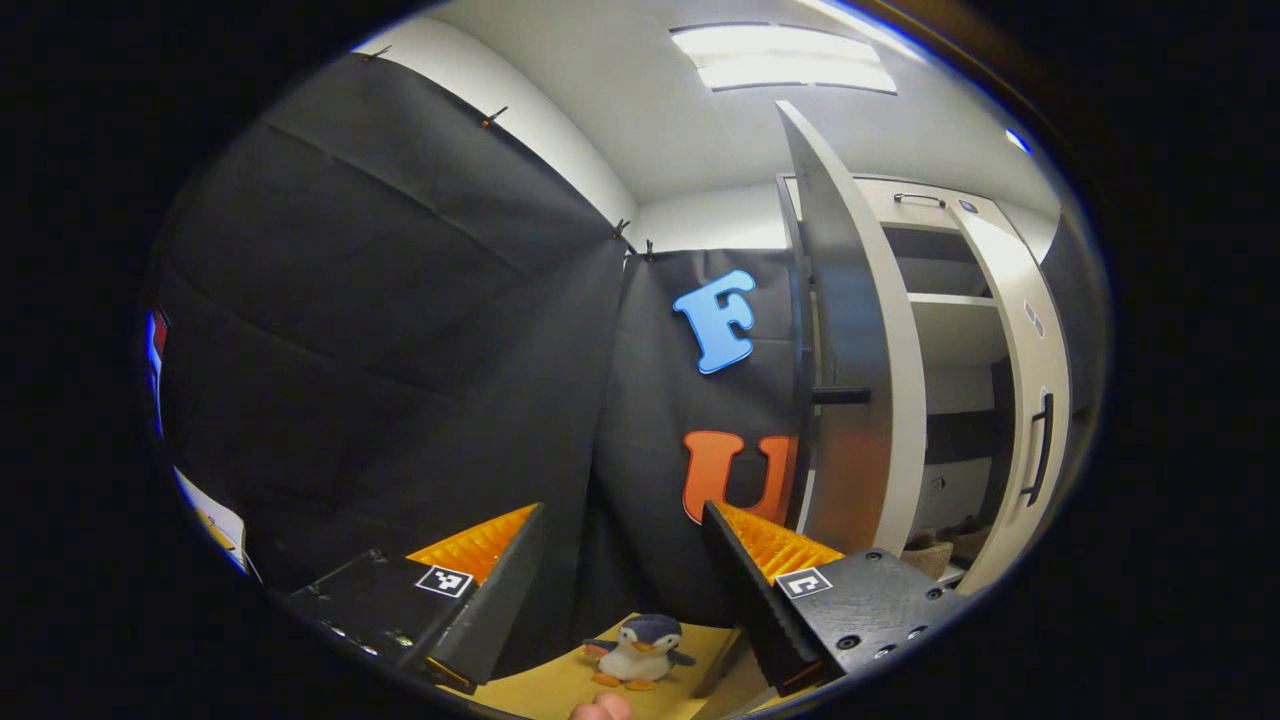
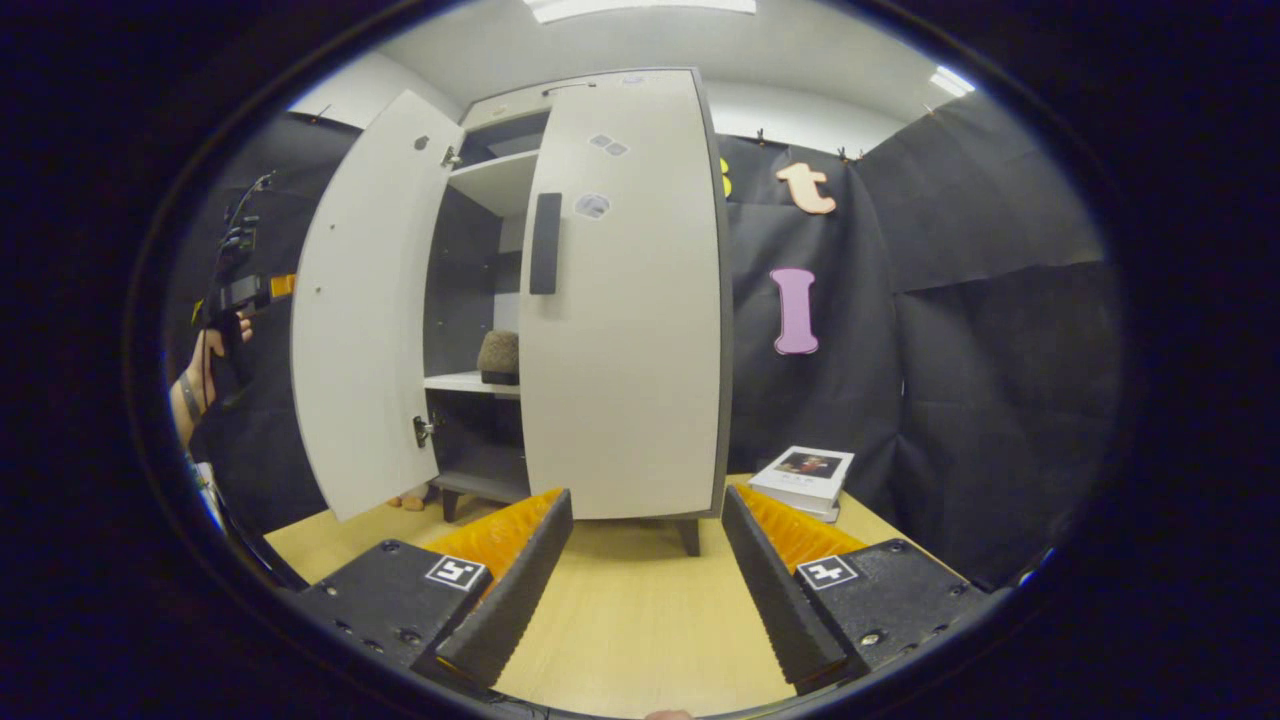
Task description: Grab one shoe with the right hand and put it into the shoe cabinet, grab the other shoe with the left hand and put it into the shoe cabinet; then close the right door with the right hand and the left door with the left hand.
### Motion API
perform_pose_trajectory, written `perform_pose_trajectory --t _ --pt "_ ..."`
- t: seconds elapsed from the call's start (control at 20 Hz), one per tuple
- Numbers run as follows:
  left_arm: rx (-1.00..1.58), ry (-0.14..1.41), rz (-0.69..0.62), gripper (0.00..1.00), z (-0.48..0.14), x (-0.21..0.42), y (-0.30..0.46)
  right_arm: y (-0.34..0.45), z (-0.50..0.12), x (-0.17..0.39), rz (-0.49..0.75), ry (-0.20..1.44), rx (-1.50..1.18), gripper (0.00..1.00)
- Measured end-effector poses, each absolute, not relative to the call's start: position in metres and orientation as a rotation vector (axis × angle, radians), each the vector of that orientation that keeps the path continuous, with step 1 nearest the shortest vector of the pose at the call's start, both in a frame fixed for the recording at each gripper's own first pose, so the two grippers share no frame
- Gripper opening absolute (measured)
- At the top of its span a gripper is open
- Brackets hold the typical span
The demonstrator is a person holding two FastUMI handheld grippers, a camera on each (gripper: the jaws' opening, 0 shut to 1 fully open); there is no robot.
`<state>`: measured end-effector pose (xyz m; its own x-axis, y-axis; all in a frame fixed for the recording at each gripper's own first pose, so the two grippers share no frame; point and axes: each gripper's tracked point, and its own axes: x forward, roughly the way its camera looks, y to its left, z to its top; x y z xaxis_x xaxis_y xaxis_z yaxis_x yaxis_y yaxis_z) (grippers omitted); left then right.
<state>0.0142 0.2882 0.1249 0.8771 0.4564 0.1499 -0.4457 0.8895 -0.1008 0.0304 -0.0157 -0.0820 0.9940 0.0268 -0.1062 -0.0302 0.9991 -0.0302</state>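
Right gripper view: shoe cabinet [image 2: 620, 300] stands upright on short dark legs on the light wood worktop [image 2: 640, 620], against the black booth wall. Pale grey-white body, dark interior. Right door [image 2: 625, 300] sits shut or almost shut, face toward camera, dark vertical handle [image 2: 544, 243] near its inner edge. Left door [image 2: 365, 310] swung wide open, hinge hardware visible on its inner face. Through the gap: one brown fuzzy shoe [image 2: 498, 356] on the middle shelf [image 2: 470, 383], upright, toe end not clear. Upper shelf and bottom compartment look bare from here. Second shoe: cannot tell from this angle.

Right gripper [image 2: 645, 555] low over the worktop in front of the cabinet, jaws spread wide, nothing between them. Stack of books [image 2: 805, 480] on the worktop just right of the cabinet. Left gripper [image 2: 235, 290] held up in a hand [image 2: 205, 370] beyond the open left door, well apart from it.

Left gripper view: left gripper [image 1: 625, 570] jaws wide apart, holding nothing. Left door seen edge-on [image 1: 850, 380], cabinet shelves behind it, something tan low inside [image 1: 935, 550], too small to identify. Plush penguin [image 1: 640, 650] sits on the worktop below the jaws.
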Motion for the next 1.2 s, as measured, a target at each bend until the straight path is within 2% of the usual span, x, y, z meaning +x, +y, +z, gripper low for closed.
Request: perform_pose_trajectory --t 0.35,0.65,0.9,1.2 --pt "-0.150 -0.126 0.327 0.94 0.119 0.020 0.247 -0.002 -0.077 0.036 0.060 0.083 -0.029 0.98" --pt "-0.192 -0.130 0.110 0.94 0.119 0.056 0.159 -0.016 -0.072 0.035 0.038 0.066 -0.052 0.98" --pt "-0.177 -0.146 0.053 0.95 0.115 0.085 0.110 -0.044 -0.065 0.028 -0.033 0.051 -0.051 0.98" --pt "-0.146 -0.172 0.081 0.95 0.127 0.076 0.114 -0.075 -0.065 0.019 -0.105 0.052 -0.024 0.98"
